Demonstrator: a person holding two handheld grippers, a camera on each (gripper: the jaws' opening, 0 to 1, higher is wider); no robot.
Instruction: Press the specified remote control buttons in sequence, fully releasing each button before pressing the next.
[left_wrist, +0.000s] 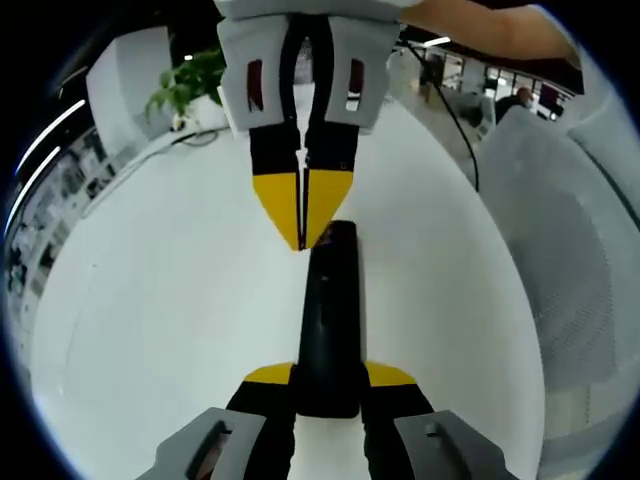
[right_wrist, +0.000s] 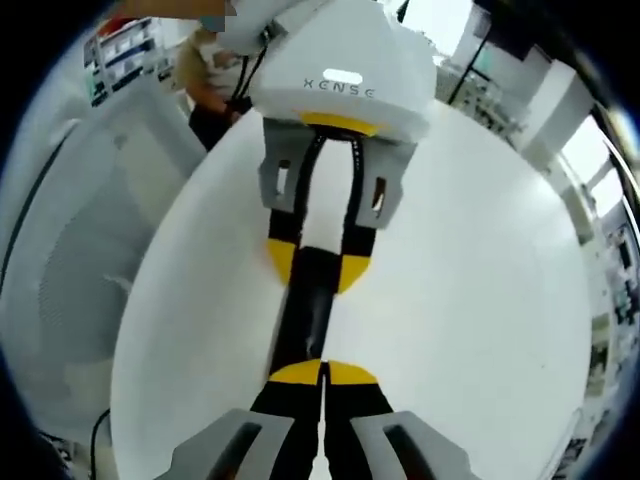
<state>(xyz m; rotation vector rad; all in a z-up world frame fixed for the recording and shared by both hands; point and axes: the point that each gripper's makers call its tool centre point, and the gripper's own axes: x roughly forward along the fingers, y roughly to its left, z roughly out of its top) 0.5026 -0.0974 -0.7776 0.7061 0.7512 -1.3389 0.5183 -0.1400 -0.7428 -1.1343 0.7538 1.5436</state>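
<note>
Two tools meet over one black remote control (left_wrist: 328, 330), which lies lengthwise on a round white counter (left_wrist: 160, 300). In the left gripper view, the left tool (left_wrist: 328, 374) rises from the bottom of the frame with its yellow-tipped jaws set on either side of the remote's near end, clenched on it so that the dark body runs up the middle of the frame between them. At the remote's far end, in the upper centre of that view, the right tool (left_wrist: 303, 243) comes down from the top, its two yellow tips pressed together into a single point that touches the remote's top face near its far edge.

In the right gripper view the same scene reads from the other side: the right tool (right_wrist: 322, 374) stands at the bottom centre with its jaws closed tight against each other, tips resting on the remote control (right_wrist: 303, 320). Beyond it, in the middle of the frame, the left tool (right_wrist: 318, 262) grips the remote's other end.

A potted green plant (left_wrist: 190, 80) stands at the counter's far edge in the upper left of the left gripper view. A white mesh chair back (left_wrist: 560, 270) fills the right side of that view, just beside the counter.
</note>
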